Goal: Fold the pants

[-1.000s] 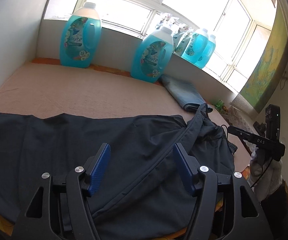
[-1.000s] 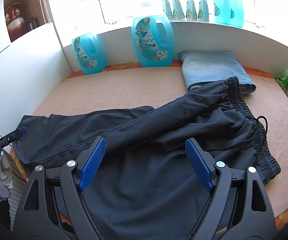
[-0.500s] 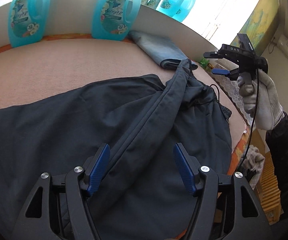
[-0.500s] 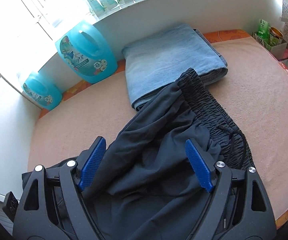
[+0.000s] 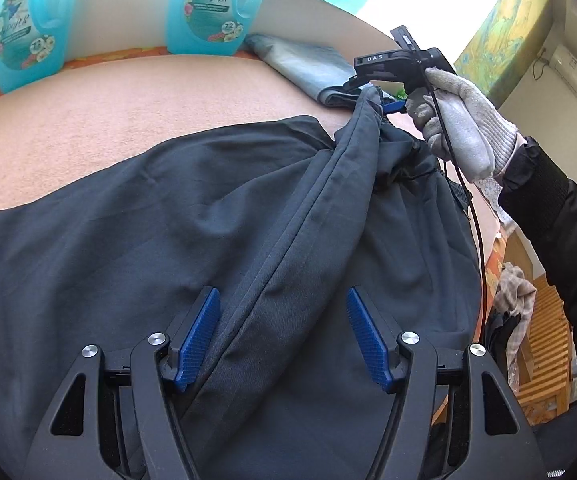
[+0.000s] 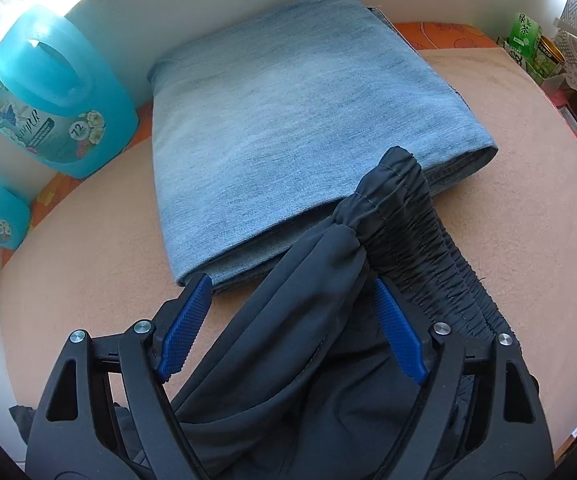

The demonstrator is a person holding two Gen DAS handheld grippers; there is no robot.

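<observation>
Two hand-held grippers stood over the dark pants [image 5: 216, 216], which lay spread and rumpled on the tan cloth-covered counter [image 5: 136, 96]. From its own wrist view, the left hand-held gripper [image 5: 282, 336] hung above the middle of the pants with its blue pads spread apart, a long raised seam of the fabric running between them but not pinched. In the other wrist view, the right hand-held gripper [image 6: 288, 328] was at the gathered elastic waistband [image 6: 412, 248], its jaws spread wide; a bunched fold of the pants rose between the pads, and the right pad lay just beside the waistband, though whether it touched could not be told. That waistband end rested against the edge of the folded light-blue jeans [image 6: 300, 128]. Seen from the left, a gloved hand [image 5: 460, 124] held the right tool's handle. Turquoise detergent bottles [image 5: 212, 4] stood along the white wall behind.
</observation>
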